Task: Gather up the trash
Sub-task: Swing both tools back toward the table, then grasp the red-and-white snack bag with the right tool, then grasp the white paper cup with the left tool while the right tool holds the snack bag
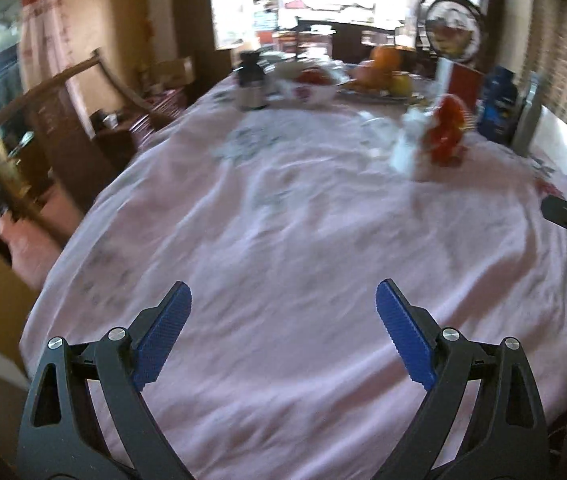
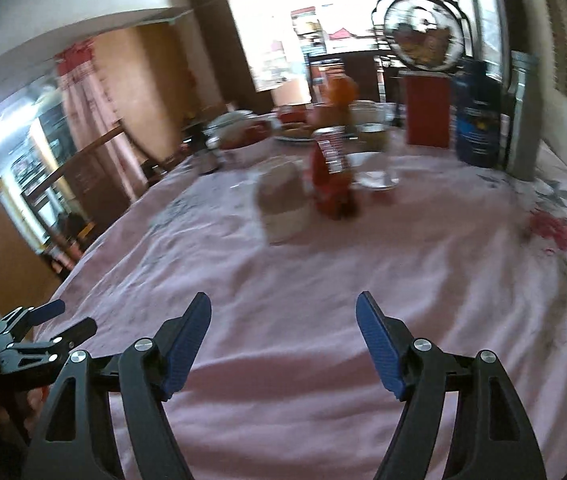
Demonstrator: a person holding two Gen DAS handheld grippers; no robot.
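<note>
Both views blurred. My left gripper [image 1: 283, 320] hung over the near edge of the pink tablecloth [image 1: 283, 220], jaws spread wide with nothing between them. My right gripper [image 2: 283, 336] was the same, wide apart and empty, aimed down across the cloth. Likely trash sat mid-table: a crumpled red wrapper [image 2: 329, 184] touching or just beside a pale paper cup [image 2: 283, 204], too smeared to tell which. Both well beyond my fingertips. Behind them stood a fruit plate [image 1: 379, 92], a red box [image 2: 427, 114] and a blue container [image 2: 477, 128], probably keepers. I judged the open jaws as readiness for reaching the wrapper first.
</note>
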